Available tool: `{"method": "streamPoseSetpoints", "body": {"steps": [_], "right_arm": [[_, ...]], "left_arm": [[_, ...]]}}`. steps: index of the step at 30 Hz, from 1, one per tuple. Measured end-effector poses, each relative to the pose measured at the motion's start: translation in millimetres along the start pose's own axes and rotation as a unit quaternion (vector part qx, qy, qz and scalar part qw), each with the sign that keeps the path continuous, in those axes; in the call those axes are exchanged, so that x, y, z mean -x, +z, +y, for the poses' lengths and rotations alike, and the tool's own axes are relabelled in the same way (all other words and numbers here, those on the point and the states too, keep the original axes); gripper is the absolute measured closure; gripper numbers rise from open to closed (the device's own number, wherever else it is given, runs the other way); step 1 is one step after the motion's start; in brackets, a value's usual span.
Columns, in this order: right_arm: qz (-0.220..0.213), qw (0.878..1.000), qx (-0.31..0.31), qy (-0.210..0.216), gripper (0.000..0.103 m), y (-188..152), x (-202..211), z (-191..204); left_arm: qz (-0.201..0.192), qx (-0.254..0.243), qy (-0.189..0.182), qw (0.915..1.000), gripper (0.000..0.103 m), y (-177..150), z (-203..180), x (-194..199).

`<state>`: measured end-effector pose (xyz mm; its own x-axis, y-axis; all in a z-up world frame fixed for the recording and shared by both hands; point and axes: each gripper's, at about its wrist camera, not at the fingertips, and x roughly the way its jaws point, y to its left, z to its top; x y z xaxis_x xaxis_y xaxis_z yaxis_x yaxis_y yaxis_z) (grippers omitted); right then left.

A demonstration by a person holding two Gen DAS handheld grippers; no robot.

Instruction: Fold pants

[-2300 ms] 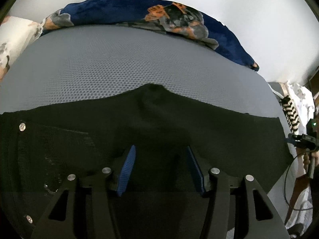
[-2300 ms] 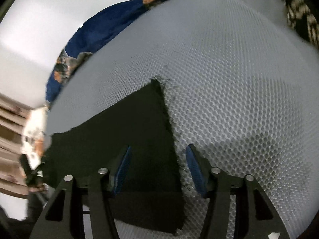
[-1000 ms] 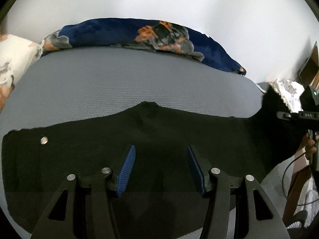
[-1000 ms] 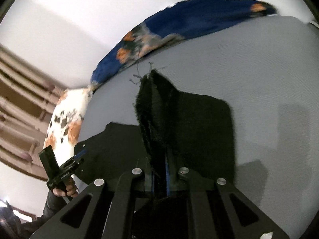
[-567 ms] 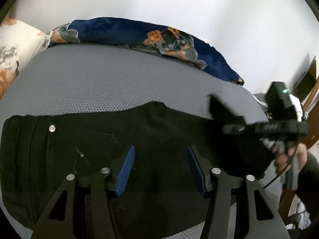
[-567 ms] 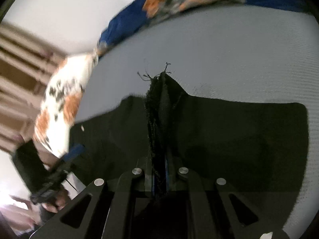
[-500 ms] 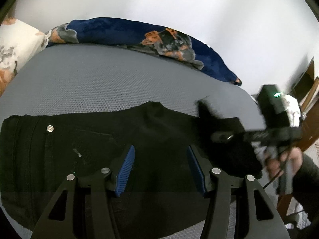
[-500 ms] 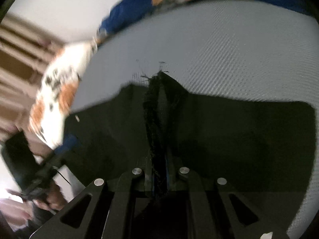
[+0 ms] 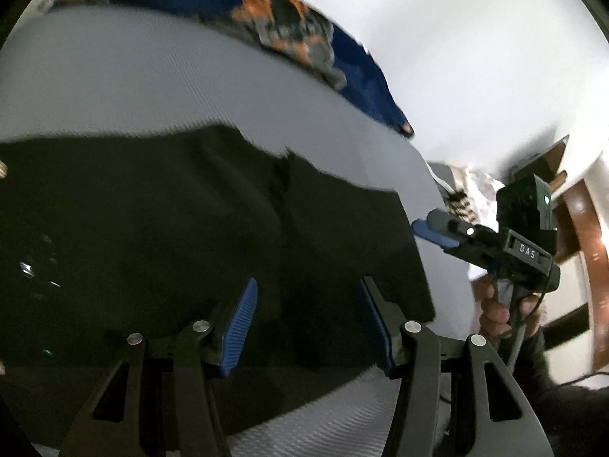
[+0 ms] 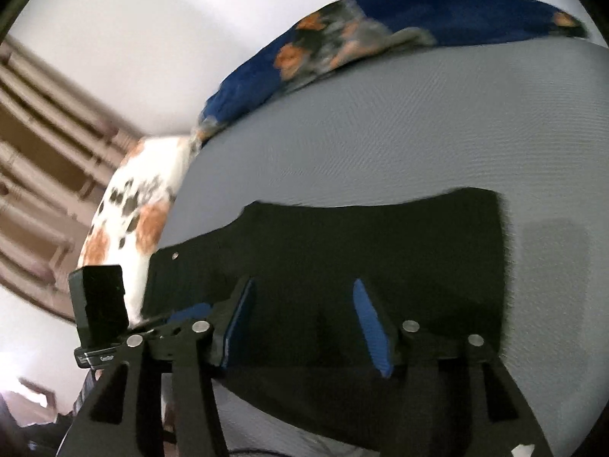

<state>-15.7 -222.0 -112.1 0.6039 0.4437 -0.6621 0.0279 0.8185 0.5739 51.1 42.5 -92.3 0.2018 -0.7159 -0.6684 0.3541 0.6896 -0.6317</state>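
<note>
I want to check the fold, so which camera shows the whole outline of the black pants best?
The right wrist view: the pants lie almost whole on the grey bed, top and right edges clear. The left wrist view shows them larger but blurred, cut off at the left edge.

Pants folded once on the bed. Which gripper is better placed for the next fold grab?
Probably left gripper: open directly over the black pants. Right gripper is opening, nothing between its jaws, beside the folded end.

Blue-orange blanket (image 9: 289, 34) along grey mattress (image 10: 399, 133) far edge; floral pillow (image 10: 129, 209) beside.
</note>
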Motion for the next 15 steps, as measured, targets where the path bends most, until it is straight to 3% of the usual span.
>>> {"method": "streamPoseSetpoints", "body": {"steps": [5,11,15], "right_arm": [[-0.014,1.0,-0.026,-0.004,0.05,-7,11,-22],[-0.013,1.0,-0.028,0.002,0.05,-7,6,-28],[-0.009,0.999,-0.036,0.006,0.05,-7,3,-35]], "left_arm": [[0.044,0.036,-0.031,0.9979,0.048,7,-1,-27],[0.088,0.077,-0.025,0.9928,0.053,13,6,-59],[0.08,0.089,-0.042,0.9919,0.054,17,6,-66]]}}
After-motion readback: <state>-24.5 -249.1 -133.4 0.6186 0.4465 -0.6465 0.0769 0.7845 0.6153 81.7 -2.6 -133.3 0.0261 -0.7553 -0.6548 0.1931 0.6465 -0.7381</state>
